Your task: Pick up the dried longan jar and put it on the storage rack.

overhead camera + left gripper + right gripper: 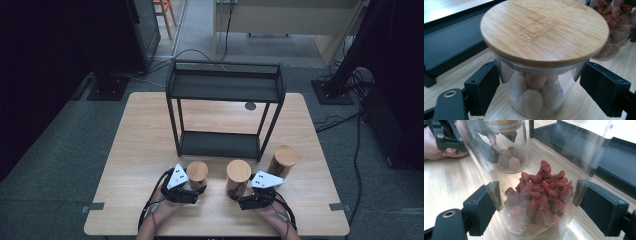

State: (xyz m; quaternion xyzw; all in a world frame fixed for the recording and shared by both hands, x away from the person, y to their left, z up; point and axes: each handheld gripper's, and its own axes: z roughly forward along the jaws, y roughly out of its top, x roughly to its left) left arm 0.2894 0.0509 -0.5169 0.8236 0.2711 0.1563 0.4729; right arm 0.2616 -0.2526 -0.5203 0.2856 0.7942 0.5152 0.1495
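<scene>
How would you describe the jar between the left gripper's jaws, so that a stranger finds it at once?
Start at the black shelf on the table; three lidded jars stand before it. Take the leftmost jar, the shortest. It holds pale round balls, whereas the middle jar holds red berries.

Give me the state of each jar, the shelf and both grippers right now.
Nut jar: upright on the table, lid on, between the left gripper's jaws.
Berry jar: upright, lid on, between the right gripper's jaws.
Third jar: upright, lid on, untouched.
Shelf: both tiers empty.
Left gripper: open around the nut jar.
Right gripper: open around the berry jar.
</scene>
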